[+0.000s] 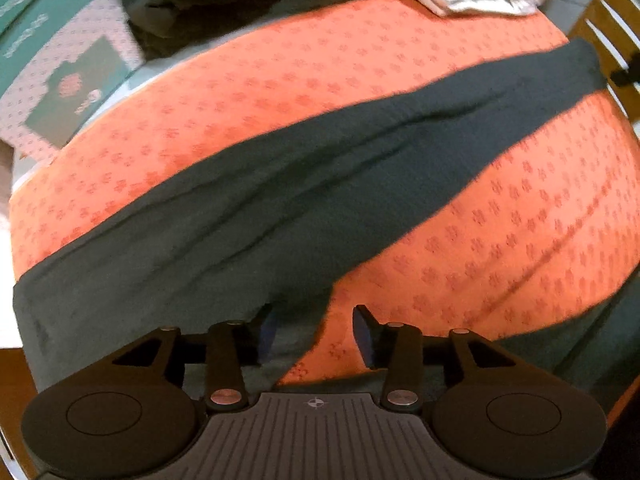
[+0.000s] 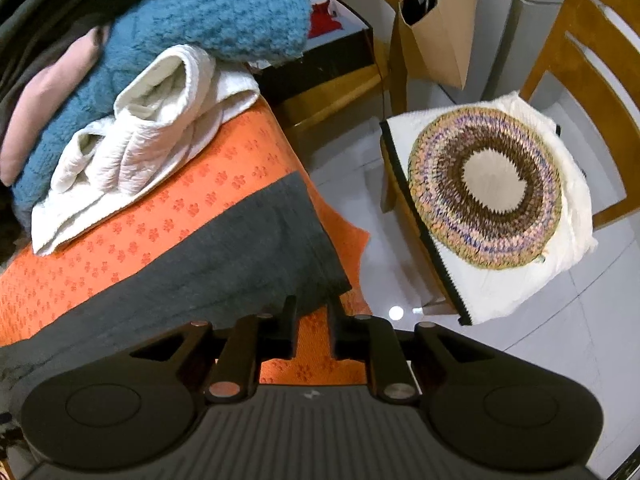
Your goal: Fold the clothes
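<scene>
A long dark grey garment (image 1: 280,208) lies stretched diagonally across an orange patterned cloth (image 1: 320,80) on the table. My left gripper (image 1: 314,320) is open just above the garment's near end, its left finger over the fabric. In the right wrist view the garment's far end (image 2: 224,256) reaches the table's edge. My right gripper (image 2: 312,316) is open with a narrow gap, empty, right at the corner of that end.
A white folded garment (image 2: 136,148), a blue knit (image 2: 208,12) and dark clothes are piled at the table's far side. A wooden chair with a round woven cushion (image 2: 486,188) stands right of the table. A paper bag (image 2: 436,20) and a box sit behind. Teal boxes (image 1: 60,80) lie left.
</scene>
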